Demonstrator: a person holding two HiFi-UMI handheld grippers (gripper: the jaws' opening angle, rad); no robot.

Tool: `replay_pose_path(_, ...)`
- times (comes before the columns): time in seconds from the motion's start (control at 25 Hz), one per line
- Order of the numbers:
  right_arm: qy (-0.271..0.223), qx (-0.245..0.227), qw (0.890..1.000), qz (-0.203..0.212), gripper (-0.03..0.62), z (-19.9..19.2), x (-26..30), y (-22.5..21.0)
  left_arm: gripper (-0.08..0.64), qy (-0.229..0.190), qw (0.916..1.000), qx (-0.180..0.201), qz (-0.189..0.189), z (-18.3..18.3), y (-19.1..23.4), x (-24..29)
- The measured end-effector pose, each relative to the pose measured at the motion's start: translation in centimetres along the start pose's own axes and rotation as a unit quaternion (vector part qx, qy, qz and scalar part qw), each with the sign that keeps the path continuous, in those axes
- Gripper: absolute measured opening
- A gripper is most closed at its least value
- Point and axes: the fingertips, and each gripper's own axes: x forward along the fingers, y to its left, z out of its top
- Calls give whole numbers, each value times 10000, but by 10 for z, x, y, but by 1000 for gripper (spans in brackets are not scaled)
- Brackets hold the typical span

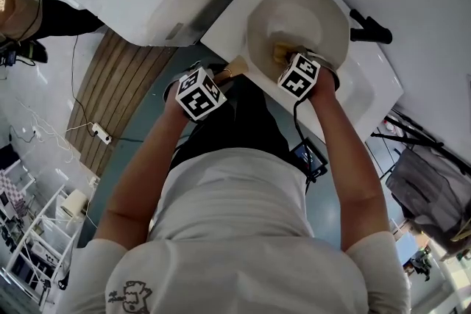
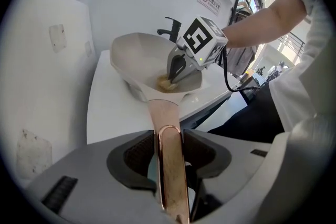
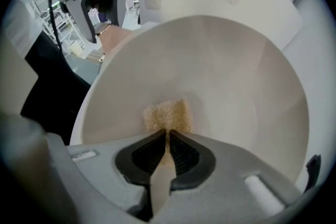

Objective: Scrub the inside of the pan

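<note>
One sponge (image 3: 167,115) (tightly pinched) inside pan (image 3: 236,76).

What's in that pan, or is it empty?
Not empty: a yellowish sponge rests on the pan bottom, pinched by the right hand-held gripper. Nothing else shows inside.

Seen from above, a person in a white shirt (image 1: 243,232) stretches both bare forearms toward a white counter (image 1: 368,84) on the far side. A cream pan (image 1: 309,15) sits on it, with a black tap (image 1: 372,29) just to its right. The right gripper (image 1: 291,59), under its marker cube, points down into the pan at a yellowish sponge (image 1: 280,51) close to the near rim. The left gripper (image 1: 221,79) sits just left of the pan's near edge. On the left, a white power strip (image 1: 98,132) lies at a band of wooden flooring (image 1: 118,84).
</note>
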Motion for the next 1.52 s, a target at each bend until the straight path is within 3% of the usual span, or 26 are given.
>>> replay_pose_path(0.16, -537, 539, 9970, -114, 26, 19, -26, -6, 173, -182, 9998, -11, 123, 7, 3, -14)
replay_pose_path(0.28, -1040, 1072, 9886, -190, 26, 36, -53, -10, 173, -312, 9992, 7, 256, 13, 7, -27)
replay_pose_path(0.48, -1810, 1790, 9665, -325, 26, 58, -96, -15, 173, -947, 9948, -272, 267, 37, 12, -61)
replay_pose_path(0.64, -2362, 2061, 9485, -455, 26, 73, -140, -7, 173, -1465, 9882, -419, 178, 56, 0, -98)
replay_pose_path(0.76, -2728, 2174, 9352, -614, 25, 78, -171, -6, 173, -1760, 9830, -400, 335, 66, -2, -126)
replay_pose_path(0.88, -3051, 2274, 9215, -779, 25, 82, -203, -7, 173, -2151, 9746, -410, 467, 81, -3, -159)
replay_pose_path(1.12, -3550, 2375, 8982, -1041, 23, 93, -267, -6, 173, -3053, 9498, -263, 630, 113, -13, -226)
replay_pose_path(1.52, -3961, 2379, 8786, -1205, 25, 108, -320, 3, 172, -3719, 9238, -170, 889, 137, -12, -289)
